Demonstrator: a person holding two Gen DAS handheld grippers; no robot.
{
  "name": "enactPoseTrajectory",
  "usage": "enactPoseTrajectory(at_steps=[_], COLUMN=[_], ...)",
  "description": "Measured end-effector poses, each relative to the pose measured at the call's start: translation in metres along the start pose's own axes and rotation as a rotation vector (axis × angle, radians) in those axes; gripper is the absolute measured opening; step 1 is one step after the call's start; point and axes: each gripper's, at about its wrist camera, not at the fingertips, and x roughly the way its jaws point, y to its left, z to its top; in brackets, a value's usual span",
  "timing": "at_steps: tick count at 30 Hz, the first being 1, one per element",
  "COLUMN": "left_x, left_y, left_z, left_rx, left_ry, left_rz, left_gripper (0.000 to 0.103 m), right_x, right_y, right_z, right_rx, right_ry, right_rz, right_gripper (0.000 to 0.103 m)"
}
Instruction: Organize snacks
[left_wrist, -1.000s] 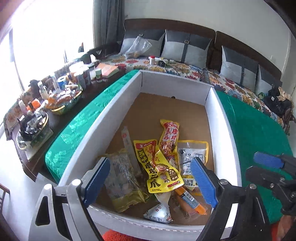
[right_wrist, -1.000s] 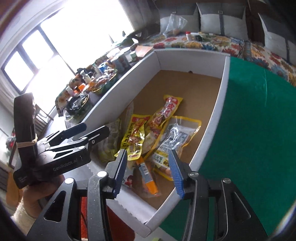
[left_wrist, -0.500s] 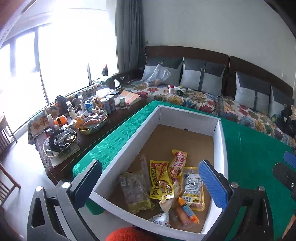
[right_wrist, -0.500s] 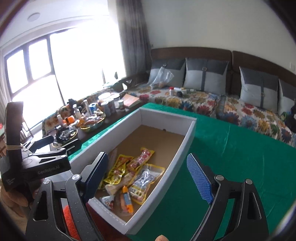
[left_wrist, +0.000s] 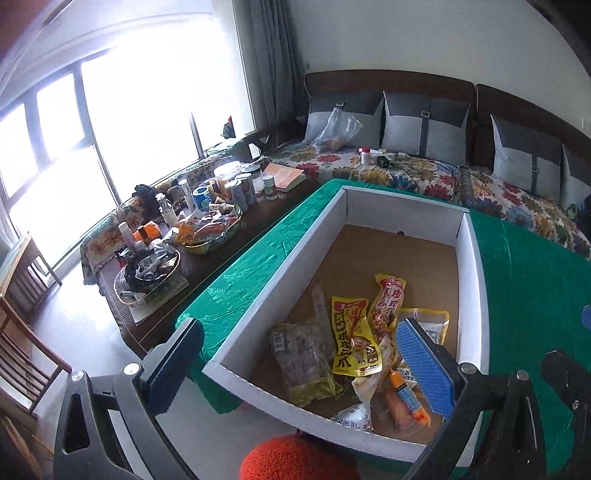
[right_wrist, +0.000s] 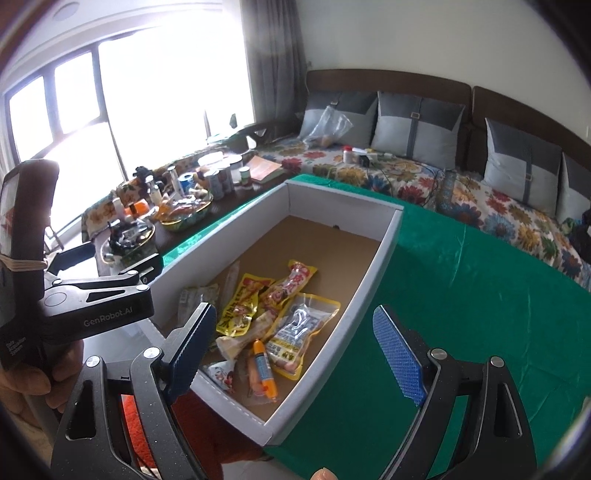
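Note:
A white cardboard box (left_wrist: 280, 269) (right_wrist: 380, 258) lies on the green-covered table. Several snack packets sit at its near end: a yellow packet (left_wrist: 351, 339) (right_wrist: 242, 308), a red-orange packet (left_wrist: 388, 302) (right_wrist: 291, 284), a clear packet (right_wrist: 299, 325), a greenish packet (left_wrist: 299, 358) and an orange sausage stick (left_wrist: 408, 398) (right_wrist: 264, 367). My left gripper (left_wrist: 299, 365) is open and empty, above the box's near end. My right gripper (right_wrist: 295, 350) is open and empty, above the box's near right corner. The left gripper also shows in the right wrist view (right_wrist: 99, 291).
A dark side table (left_wrist: 207, 258) left of the box carries bowls (left_wrist: 210, 232), jars and bottles. A sofa with floral cover (left_wrist: 424, 177) and grey cushions runs behind. The green cloth (right_wrist: 480, 295) spreads to the right. A wooden chair (left_wrist: 22, 332) stands far left.
Both grippers have pulled back and up from the box, so more of the room shows. Both have opened wider. The snacks in the box have not moved.

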Motion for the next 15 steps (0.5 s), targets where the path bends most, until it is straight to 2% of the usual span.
enactPoseTrajectory(at_steps=[15], left_x=[0.004], left_y=[0.006], left_z=[-0.004], left_rx=[-0.005], left_ry=[0.014], left_rz=[0.020], left_gripper=[0.103], right_x=[0.010], right_y=[0.019], right_z=[-0.002], right_rx=[-0.048], right_ry=[0.028], right_rz=[0.003], right_gripper=[0.089])
